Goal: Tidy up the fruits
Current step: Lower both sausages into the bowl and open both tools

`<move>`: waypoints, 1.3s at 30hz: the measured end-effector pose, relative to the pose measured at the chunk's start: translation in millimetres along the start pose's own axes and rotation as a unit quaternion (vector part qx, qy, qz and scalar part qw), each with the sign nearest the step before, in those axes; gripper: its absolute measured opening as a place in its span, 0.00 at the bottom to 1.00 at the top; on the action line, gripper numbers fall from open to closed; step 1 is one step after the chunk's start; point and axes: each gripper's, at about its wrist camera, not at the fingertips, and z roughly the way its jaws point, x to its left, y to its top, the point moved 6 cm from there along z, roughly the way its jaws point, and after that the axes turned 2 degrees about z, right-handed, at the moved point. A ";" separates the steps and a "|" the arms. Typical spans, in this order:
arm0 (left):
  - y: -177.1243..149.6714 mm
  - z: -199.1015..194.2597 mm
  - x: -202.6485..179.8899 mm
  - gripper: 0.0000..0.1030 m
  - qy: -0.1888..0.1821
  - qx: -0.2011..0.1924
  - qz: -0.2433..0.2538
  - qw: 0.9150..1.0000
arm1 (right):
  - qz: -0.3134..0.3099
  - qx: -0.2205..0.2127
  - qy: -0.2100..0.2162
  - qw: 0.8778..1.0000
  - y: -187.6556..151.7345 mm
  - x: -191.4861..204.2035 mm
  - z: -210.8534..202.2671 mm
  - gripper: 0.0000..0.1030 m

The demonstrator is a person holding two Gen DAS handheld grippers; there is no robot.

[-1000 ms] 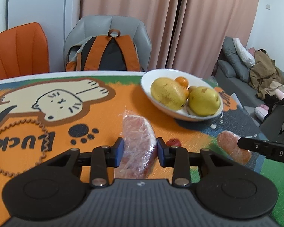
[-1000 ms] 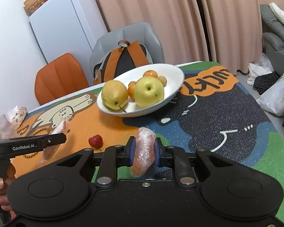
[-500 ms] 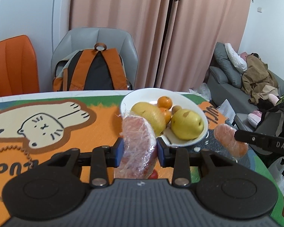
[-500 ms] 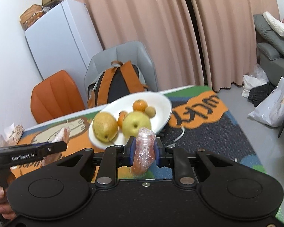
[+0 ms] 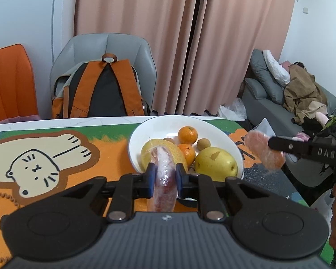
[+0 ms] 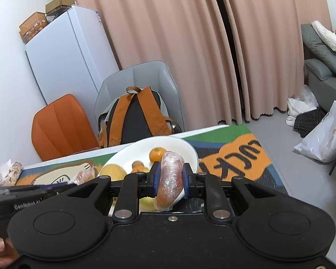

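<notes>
Left wrist view: the left tool (image 5: 164,177) clamps a plastic-wrapped pink fruit wedge (image 5: 164,179) between its blue pads, its jaws having just closed further onto the wedge. The wedge stands on edge in front of a white bowl (image 5: 145,132) that rests on the surface (image 5: 56,143), which is covered by a cartoon cat mat. Inside the bowl lie two tangerines (image 5: 187,135), a yellow pear (image 5: 216,164), a larger yellow fruit partly hidden behind the wedge, and two small brown fruits, possibly longans. At right, the right tool's finger (image 5: 302,149) carries a second wrapped orange-pink piece (image 5: 257,148) in the air beside the bowl's rim.

Right wrist view: the right tool (image 6: 169,179) is closed on that second wrapped piece (image 6: 170,179), held just in front of and above the bowl (image 6: 190,150). The left tool's body (image 6: 22,196) enters at lower left with a hand (image 6: 0,251) beneath it. Behind the surface stand a grey chair (image 6: 154,74) bearing an orange backpack (image 6: 134,116), an orange chair (image 6: 60,123) and a white refrigerator (image 6: 71,56).
</notes>
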 end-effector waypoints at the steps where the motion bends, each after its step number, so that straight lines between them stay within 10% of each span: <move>1: -0.6 3.5 0.7 0.17 -0.001 0.003 -0.002 1.000 | 0.001 0.001 -0.001 1.000 0.8 -0.7 3.7 0.18; 39: 52.1 47.6 -44.9 0.17 -0.050 -0.023 -0.035 0.998 | 0.061 0.012 0.005 0.998 -15.5 -47.4 -3.5 0.30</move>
